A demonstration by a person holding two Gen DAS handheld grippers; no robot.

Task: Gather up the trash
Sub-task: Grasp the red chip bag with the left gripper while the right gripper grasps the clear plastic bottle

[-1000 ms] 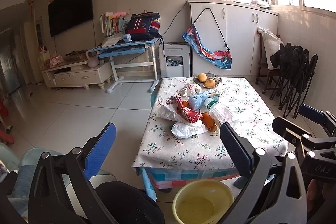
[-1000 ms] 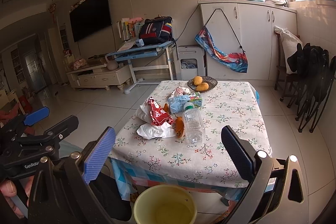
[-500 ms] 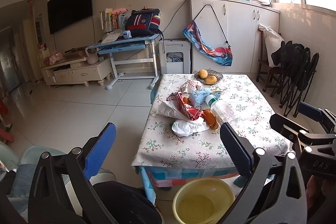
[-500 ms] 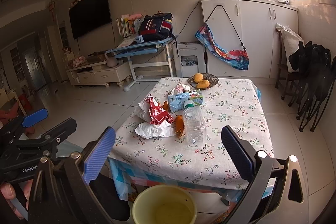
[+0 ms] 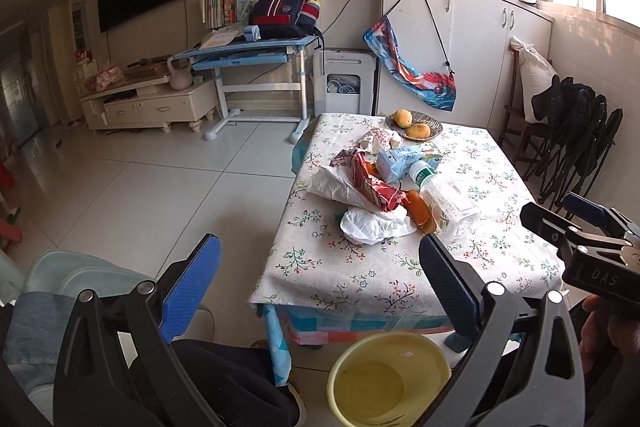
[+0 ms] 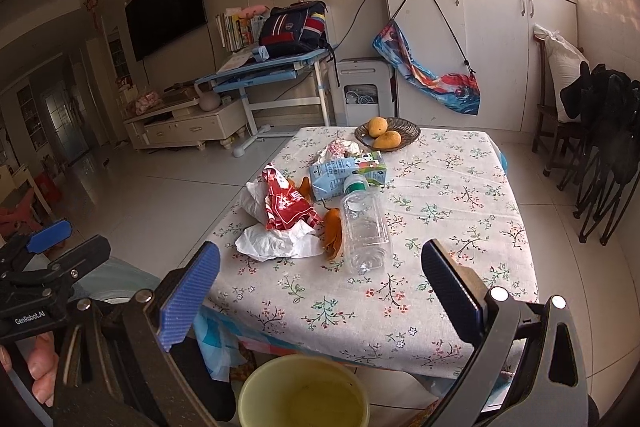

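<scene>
Trash lies heaped on the left half of the table (image 6: 460, 187), well ahead of both my grippers. Going left to right: a white bag (image 6: 276, 243) at the near edge, soft and nearly weightless, best pinched at a raised fold; a red wrapper (image 6: 286, 205) on top of it, crinkly and slick, so I would take it by the bunched middle; orange peel (image 6: 333, 231), limp and probably damp; a blue carton (image 6: 340, 175) behind, light but stiff, good to take across its flat sides; a clear bottle (image 6: 362, 223) on its side, likely to roll and dent, so I would clamp the body, not the cap. The fruit bowl (image 6: 400, 135) beyond is not trash. My left gripper (image 5: 316, 273) and right gripper (image 6: 320, 273) are spread wide, holding nothing. The yellow bin (image 6: 304, 393) waits below the near edge.
</scene>
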